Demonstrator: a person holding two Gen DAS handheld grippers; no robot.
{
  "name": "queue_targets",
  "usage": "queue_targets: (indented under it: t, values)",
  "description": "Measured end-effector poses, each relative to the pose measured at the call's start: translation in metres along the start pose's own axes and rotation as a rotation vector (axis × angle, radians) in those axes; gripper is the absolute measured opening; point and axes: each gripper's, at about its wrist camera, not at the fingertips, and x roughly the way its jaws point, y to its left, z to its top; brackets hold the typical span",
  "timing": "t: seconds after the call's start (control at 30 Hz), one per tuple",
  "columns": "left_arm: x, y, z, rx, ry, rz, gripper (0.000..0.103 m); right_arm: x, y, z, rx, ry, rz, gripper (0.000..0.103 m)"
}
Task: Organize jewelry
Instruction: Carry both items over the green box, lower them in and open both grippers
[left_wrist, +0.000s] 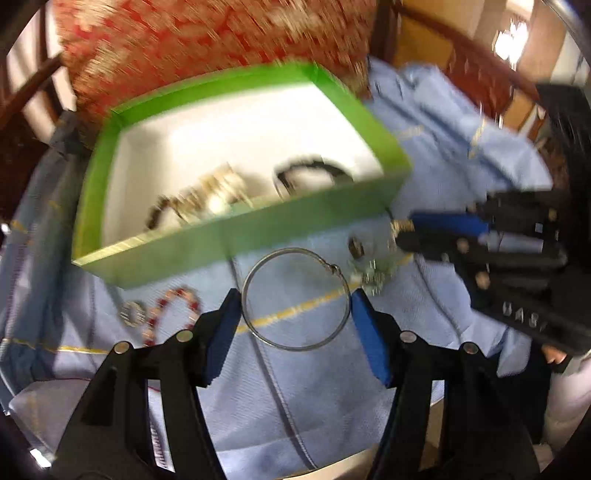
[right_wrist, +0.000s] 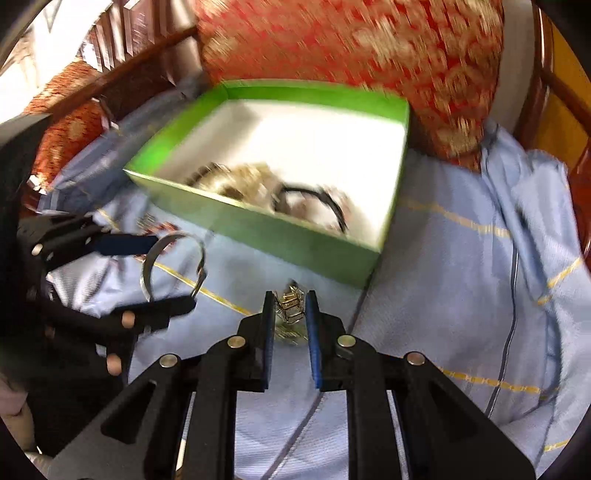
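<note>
on the blue cloth (left_wrist: 314, 387), a green box (left_wrist: 236, 236) fronts a red cushion (left_wrist: 207, 37).

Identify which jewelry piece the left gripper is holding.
The plain silver bangle, clamped across its width by the left gripper. The red beaded bracelet lies loose on the blue cloth; others sit in the green box.

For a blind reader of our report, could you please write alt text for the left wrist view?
The left gripper holds a silver hoop bangle between its blue jaws above a light blue cloth. Behind it stands an open green box with jewelry inside. At right, the right gripper pinches a small gold piece; a red bead bracelet lies at left.
</note>
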Motion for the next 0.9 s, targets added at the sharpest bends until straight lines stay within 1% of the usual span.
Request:
queue_targets:
  t: [0.07, 0.13, 0.23, 0.27, 0.33, 0.47, 0.57, 0.63, 0.7, 0.73, 0.77, 0.83, 0.9]
  values:
    - [-0.013, 0.009, 0.006, -0.021, -0.047, 0.008, 0.061, -0.015, 0.008, 0.007, -0.032, -0.057, 0.016, 0.017]
    - [-0.020, 0.022, 0.015, -0.055, -0.085, 0.027, 0.061, -0.024, 0.015, 0.016, -0.067, -0.096, 0.007, 0.017]
    - [-0.019, 0.035, 0.035, -0.079, -0.100, 0.068, 0.061, -0.024, 0.018, 0.034, -0.102, -0.114, -0.011, 0.017]
    - [-0.018, 0.041, 0.043, -0.075, -0.113, 0.091, 0.061, -0.022, 0.017, 0.042, -0.102, -0.119, -0.007, 0.017]
    - [-0.014, 0.044, 0.057, -0.082, -0.129, 0.112, 0.061, -0.015, 0.011, 0.056, -0.077, -0.122, 0.007, 0.017]
    - [0.010, 0.063, 0.076, -0.149, -0.106, 0.097, 0.061, 0.007, -0.004, 0.077, -0.032, -0.133, -0.037, 0.017]
    - [0.022, 0.065, 0.083, -0.135, -0.097, 0.113, 0.061, 0.024, -0.015, 0.078, 0.007, -0.119, -0.042, 0.017]
    - [0.025, 0.064, 0.084, -0.142, -0.096, 0.105, 0.061, 0.035, -0.022, 0.077, 0.022, -0.097, -0.068, 0.017]
    - [0.029, 0.063, 0.087, -0.156, -0.087, 0.086, 0.063, 0.038, -0.025, 0.076, 0.037, -0.090, -0.085, 0.031]
    - [0.029, 0.063, 0.087, -0.159, -0.089, 0.083, 0.065, 0.037, -0.029, 0.076, 0.056, -0.087, -0.077, 0.044]
    - [0.027, 0.061, 0.086, -0.160, -0.096, 0.085, 0.069, 0.034, -0.030, 0.074, 0.066, -0.093, -0.066, 0.047]
    - [0.020, 0.059, 0.084, -0.152, -0.106, 0.081, 0.070, 0.020, -0.031, 0.070, 0.071, -0.109, -0.022, 0.046]
    - [0.010, 0.056, 0.077, -0.134, -0.114, 0.053, 0.070, 0.006, -0.028, 0.063, 0.057, -0.119, 0.017, 0.047]
